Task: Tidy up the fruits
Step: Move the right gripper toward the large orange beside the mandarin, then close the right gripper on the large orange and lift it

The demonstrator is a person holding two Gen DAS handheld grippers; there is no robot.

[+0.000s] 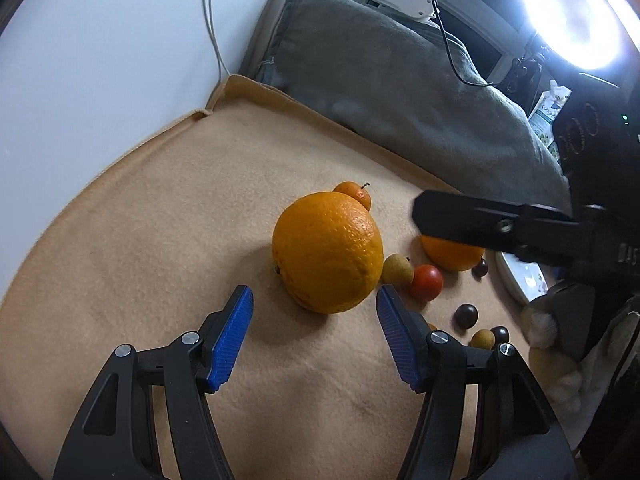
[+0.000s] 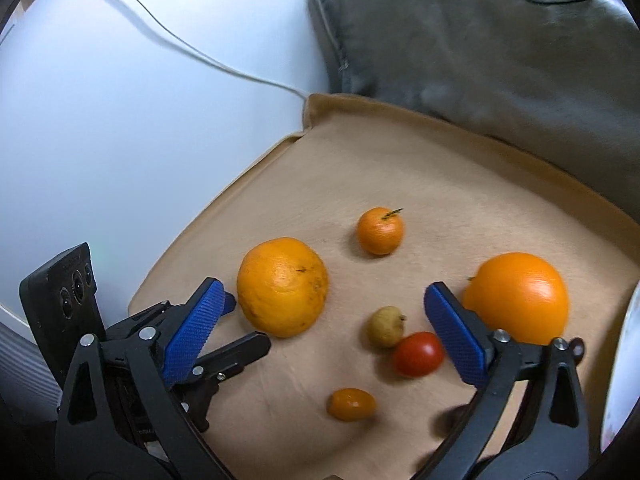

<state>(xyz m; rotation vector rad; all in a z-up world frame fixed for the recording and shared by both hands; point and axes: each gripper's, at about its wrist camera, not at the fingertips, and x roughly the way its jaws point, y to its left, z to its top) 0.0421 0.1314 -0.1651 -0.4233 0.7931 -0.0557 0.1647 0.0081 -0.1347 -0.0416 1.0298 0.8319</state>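
The left gripper (image 1: 316,300) hangs nearest, its blue pads apart and empty, just short of the big orange (image 1: 327,252) on the tan blanket (image 1: 160,240). The orange lies on its side, its stem end turned low toward the left pad. A mandarin (image 1: 354,194) peeks from behind it, stem up.

To the orange's right the room is crowded: a yellow fruit (image 1: 397,270), a tomato (image 1: 426,282), a second orange (image 1: 452,256) under the right gripper's finger, and dark round fruits (image 1: 466,316) nearer the blanket's right side. To its left the blanket is open as far as the hemmed edge by the white wall (image 1: 100,60); a grey blanket (image 1: 400,92) bounds the far edge.

The right gripper (image 2: 324,304) stands wide apart, holding nothing, with the yellow fruit and tomato between its fingers. An oval kumquat (image 2: 352,404) lies below, long axis across the view. A white plate (image 1: 520,280) sits at the right edge; its contents cannot be told.
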